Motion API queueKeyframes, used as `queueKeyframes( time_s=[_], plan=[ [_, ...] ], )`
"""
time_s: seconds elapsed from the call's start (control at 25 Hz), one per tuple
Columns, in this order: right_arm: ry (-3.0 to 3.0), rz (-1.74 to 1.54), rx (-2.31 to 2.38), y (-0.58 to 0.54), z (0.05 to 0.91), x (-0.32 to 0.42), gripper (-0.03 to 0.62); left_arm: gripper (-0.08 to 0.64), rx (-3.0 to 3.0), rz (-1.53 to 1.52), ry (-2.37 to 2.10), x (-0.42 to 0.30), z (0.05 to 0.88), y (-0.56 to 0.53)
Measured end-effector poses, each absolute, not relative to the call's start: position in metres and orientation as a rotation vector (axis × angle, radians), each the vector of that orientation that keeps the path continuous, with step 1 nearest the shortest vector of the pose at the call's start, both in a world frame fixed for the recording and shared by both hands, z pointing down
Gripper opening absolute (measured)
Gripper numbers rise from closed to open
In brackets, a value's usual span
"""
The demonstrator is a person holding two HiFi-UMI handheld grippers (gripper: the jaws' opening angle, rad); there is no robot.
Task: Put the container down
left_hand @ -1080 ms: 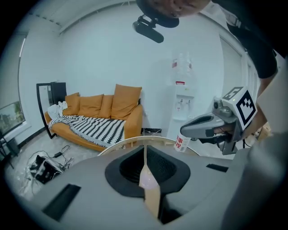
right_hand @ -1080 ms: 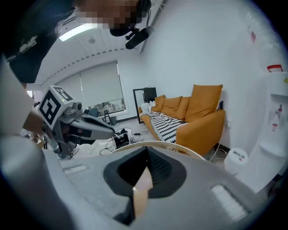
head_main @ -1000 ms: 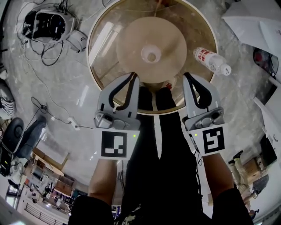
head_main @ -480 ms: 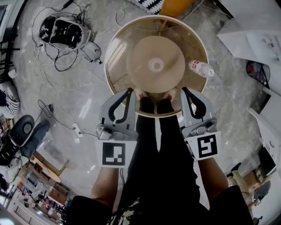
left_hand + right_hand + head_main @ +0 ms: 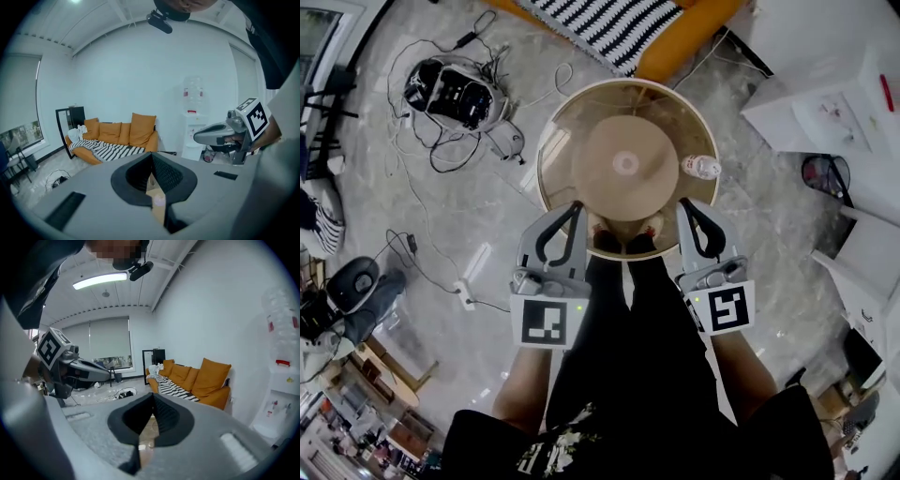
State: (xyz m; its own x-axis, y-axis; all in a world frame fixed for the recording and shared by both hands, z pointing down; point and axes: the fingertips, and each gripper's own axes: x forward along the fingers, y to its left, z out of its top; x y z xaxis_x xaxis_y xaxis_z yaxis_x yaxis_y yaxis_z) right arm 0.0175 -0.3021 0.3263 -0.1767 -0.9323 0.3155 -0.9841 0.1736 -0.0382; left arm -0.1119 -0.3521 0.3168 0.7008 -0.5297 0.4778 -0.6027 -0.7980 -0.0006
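A small clear plastic container (image 5: 700, 167), a bottle with a white cap and a red-and-white label, is seen from almost straight above. It appears to be set upright and standing free on the round glass tabletop (image 5: 562, 164), close to the rim on the right of the head view.

Orange sofa (image 5: 123, 133); black-white striped throw (image 5: 610, 27); grey left gripper (image 5: 577, 208).
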Motion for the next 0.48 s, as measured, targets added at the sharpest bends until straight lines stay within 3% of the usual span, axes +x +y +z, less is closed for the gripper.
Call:
queueKeyframes(
  time_s=[0.48],
  plan=[
    [-2.234, 0.187, 1.922, -0.277, 0.225, 0.030, -0.005, 0.012, 2.781, 0.575, -1.002, -0.135, 0.211, -0.342]
  ],
)
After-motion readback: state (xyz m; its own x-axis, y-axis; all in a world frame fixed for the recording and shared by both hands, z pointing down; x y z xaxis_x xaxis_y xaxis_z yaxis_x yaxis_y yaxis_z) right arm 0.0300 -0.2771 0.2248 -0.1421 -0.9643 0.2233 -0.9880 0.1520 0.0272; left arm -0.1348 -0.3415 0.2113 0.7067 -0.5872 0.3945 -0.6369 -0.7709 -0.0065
